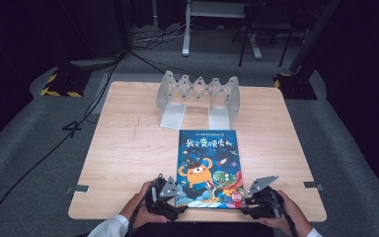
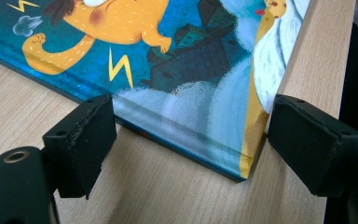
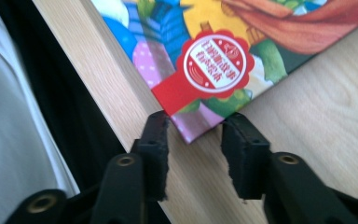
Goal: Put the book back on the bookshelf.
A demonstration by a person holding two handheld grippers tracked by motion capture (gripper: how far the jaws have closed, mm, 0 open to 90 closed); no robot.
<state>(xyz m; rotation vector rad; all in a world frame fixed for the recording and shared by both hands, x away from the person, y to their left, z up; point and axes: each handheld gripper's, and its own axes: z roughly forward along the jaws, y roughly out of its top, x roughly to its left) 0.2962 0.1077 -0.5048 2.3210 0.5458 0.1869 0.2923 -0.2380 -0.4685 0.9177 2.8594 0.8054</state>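
Glossy blue picture book with an orange cartoon monster on its cover [image 1: 207, 165] lies flat, cover up, on the light wooden square surface [image 1: 128, 148], near edge of the book almost flush with the surface's front edge, centred between the two hands. Left claw [image 1: 177, 203] sits at the book's near left corner; in the left gripper view [image 2: 191, 135] its two black padded jaws stand wide, one at the book's side edge, the other at the near edge by the corner, pads right against or just beside the edges, cannot tell if they press; book not lifted. Right claw [image 1: 244, 201] sits at the book's near right corner; in the right gripper view [image 3: 196, 140] jaws stand narrow with a small gap, book corner tip lying just in front of that gap, pads not pressing on it, nothing held. Red scalloped round sticker with white print [image 3: 216, 63] sits on the cover near that corner. White sleeve [image 3: 14, 116] at left of the right gripper view. Behind the book, well apart toward the far side of the surface, stands a grey metal expanding bookend rack with zigzag links [image 1: 197, 96], empty, upright.
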